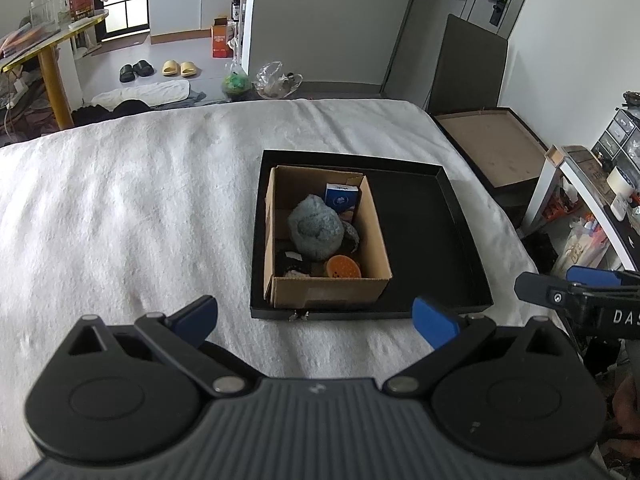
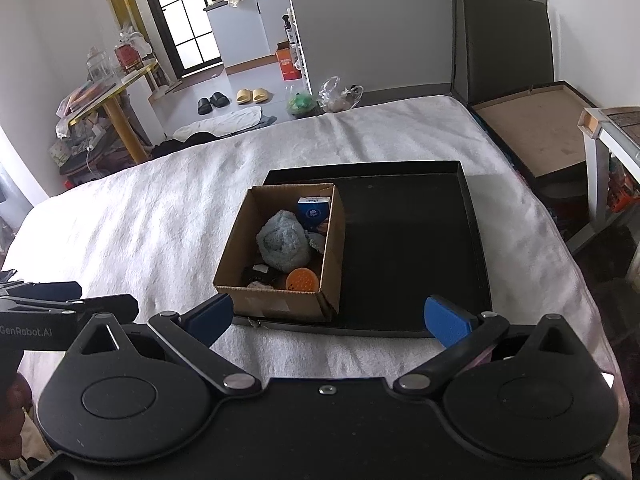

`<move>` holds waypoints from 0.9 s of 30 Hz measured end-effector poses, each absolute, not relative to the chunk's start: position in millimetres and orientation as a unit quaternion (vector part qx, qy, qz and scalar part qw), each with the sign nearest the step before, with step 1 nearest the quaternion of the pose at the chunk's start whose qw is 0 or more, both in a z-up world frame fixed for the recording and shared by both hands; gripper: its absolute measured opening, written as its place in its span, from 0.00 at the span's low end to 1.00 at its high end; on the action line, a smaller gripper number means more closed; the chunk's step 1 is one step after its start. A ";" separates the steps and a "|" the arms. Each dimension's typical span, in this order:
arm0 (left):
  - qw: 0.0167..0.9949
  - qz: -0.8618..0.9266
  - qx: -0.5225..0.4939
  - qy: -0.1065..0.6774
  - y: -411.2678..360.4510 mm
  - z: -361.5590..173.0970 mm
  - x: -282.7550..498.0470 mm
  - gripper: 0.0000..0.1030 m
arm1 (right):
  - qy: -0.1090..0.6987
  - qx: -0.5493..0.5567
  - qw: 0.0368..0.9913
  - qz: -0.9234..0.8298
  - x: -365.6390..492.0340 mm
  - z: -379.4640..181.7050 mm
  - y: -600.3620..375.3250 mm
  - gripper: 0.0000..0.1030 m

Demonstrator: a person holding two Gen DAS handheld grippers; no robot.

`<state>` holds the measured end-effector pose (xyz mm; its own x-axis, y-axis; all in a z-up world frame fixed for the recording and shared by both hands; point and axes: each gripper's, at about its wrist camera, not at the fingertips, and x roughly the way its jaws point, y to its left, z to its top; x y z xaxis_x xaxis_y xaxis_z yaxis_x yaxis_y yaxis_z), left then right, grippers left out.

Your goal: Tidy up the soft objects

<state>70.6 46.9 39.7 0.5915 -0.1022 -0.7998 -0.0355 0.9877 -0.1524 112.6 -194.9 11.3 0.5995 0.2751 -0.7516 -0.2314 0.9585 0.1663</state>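
Both the left gripper (image 1: 314, 318) and right gripper (image 2: 328, 316) hover with jaws wide and empty; soft items sit gathered in the cardboard box (image 1: 372, 216) at twelve o'clock.

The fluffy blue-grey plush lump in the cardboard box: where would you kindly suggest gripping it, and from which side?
Probably best from straight above: the fluffy blue-grey plush lump sits inside the brown cardboard box, whose walls block sideways approaches. Pinch its rounded top, which rises above the orange round item and blue-and-white carton nearby.
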 end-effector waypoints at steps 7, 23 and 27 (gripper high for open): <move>0.888 -0.016 -0.078 0.453 48.8 40.5 73.2 1.00 | 0.426 0.025 0.893 0.141 114.8 11.7 -194.9 1.00; 0.888 -0.019 -0.076 0.453 47.0 42.8 77.7 1.00 | 0.422 0.025 0.895 0.144 116.1 14.5 -194.3 1.00; 0.888 -0.018 -0.077 0.454 46.9 42.6 77.8 1.00 | 0.423 0.024 0.894 0.143 117.4 15.1 -195.4 1.00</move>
